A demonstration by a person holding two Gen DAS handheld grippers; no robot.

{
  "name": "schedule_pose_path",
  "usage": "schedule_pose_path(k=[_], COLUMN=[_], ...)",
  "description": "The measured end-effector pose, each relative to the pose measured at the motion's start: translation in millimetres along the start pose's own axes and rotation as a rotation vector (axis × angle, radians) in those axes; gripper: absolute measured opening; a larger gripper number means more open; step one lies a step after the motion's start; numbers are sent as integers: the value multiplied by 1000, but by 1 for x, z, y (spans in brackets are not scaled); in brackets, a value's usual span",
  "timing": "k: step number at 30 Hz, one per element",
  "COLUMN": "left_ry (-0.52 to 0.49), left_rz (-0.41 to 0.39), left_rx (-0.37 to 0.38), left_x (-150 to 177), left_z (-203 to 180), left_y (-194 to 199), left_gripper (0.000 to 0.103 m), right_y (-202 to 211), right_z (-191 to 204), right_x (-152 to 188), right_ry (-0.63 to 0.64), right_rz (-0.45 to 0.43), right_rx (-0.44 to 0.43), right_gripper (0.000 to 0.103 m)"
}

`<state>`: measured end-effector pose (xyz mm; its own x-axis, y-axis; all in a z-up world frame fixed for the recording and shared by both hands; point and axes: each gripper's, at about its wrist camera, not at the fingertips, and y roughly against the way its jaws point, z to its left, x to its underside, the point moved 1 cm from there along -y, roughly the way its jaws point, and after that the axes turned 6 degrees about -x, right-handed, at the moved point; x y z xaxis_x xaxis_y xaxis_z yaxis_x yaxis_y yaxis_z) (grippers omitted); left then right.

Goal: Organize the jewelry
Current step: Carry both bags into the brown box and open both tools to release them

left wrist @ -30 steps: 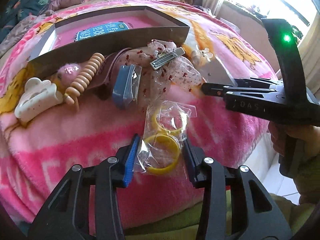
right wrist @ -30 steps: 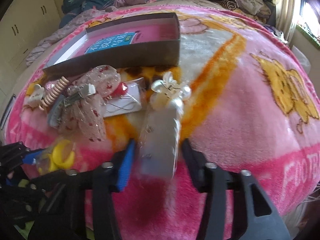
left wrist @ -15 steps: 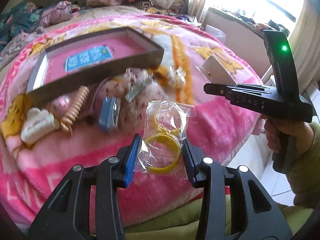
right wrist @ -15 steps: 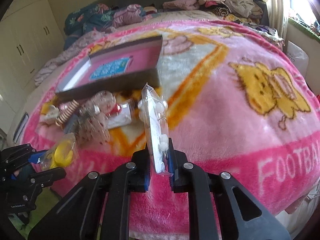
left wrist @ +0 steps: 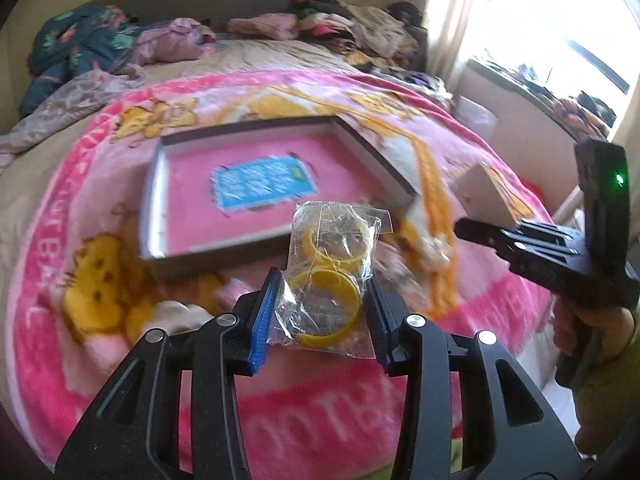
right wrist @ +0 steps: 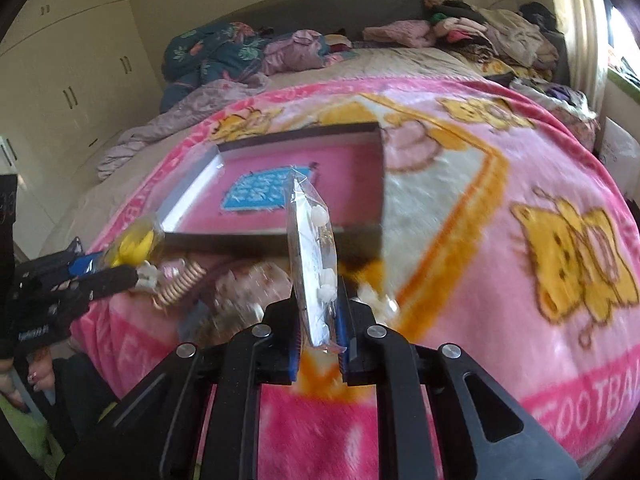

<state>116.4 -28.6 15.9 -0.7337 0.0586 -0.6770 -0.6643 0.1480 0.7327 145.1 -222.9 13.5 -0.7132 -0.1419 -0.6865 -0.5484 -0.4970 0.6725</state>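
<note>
You are working over the blanket [left wrist: 120,360], with the box [right wrist: 192,200] lying open at twelve o'clock from both grippers, its pink floor bare apart from a blue label. The loose pile [right wrist: 188,280] of hair pieces is sitting at nine o'clock of your right gripper [right wrist: 318,344], just in front of the box wall. Your left gripper [left wrist: 322,312] is pinching the bangle bag [left wrist: 328,268] across its lower half, jaws partly closed on the plastic, the bag lifted clear of the blanket. Your right gripper is clamping the card bag [right wrist: 314,264] edge-on at its bottom, jaws nearly shut, the card standing upright toward twelve o'clock. Both bags are probably light, and the film looks slick and crinkly, so they may slide in the pads. The bangles seem stiff; grip through the ring, not empty film. The card seems thin and bendable; keep holding low, off the white pieces.
</note>
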Motion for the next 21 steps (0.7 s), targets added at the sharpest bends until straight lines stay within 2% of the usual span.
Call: schedule_pose_path(k=[6,12,21], left_ry=[65,120,160], left_rz=[-12,-18,-1], left_rx=[-54,-88,-123], left_x=[-23,-42,-57], left_z=[36,63,83], left_y=[-7,-19,-48], left_gripper=[32,32,32], right_y=[-20,-43,-77], right_z=[11,8,-6], right_x=[-29,-49,-63], right_ry=[27,45,27], right_rz=[-11,4,38], right_rx=[-27,-19,-3], right_gripper=[14,14,14])
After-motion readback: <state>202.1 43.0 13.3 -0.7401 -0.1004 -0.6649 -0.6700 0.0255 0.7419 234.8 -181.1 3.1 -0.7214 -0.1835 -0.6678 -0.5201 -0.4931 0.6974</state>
